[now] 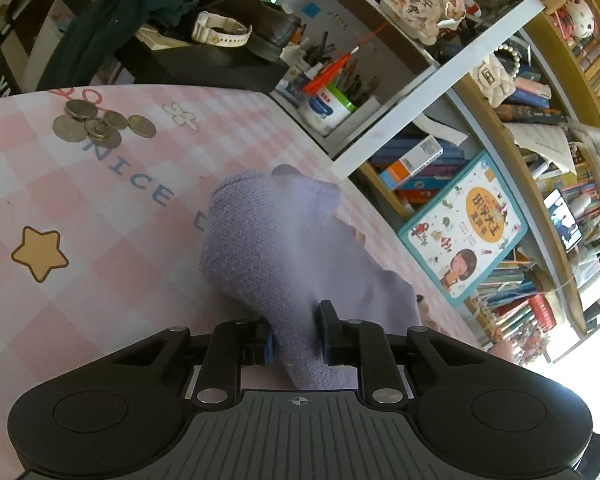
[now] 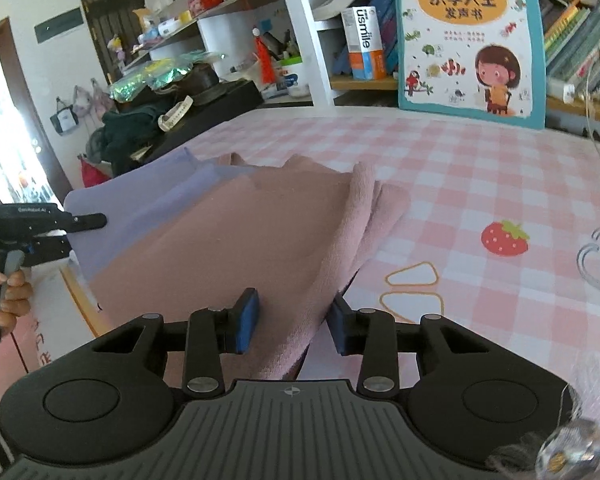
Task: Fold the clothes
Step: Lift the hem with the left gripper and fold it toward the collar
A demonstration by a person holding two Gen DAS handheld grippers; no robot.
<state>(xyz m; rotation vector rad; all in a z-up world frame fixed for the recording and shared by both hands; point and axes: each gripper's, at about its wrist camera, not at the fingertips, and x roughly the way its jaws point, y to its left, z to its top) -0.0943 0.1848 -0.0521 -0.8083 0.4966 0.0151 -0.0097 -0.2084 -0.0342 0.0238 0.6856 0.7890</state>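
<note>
A two-tone cloth, lavender (image 1: 268,256) on one side and dusty pink (image 2: 236,240) on the other, lies on the pink checked tablecloth (image 1: 80,208). My left gripper (image 1: 296,334) has its jaws closed on a bunched lavender fold, which runs between the blue pads. My right gripper (image 2: 294,322) holds a raised pink fold between its pads, the jaws part closed around it. The left gripper (image 2: 76,222) also shows at the left edge of the right wrist view, at the lavender edge.
Several coins (image 1: 100,124) lie on the cloth at the far left. A children's book (image 2: 468,36) leans on the bookshelf (image 1: 460,128) behind the table. A black box with a watch (image 1: 220,32) and dark clothes stands at the table's far end.
</note>
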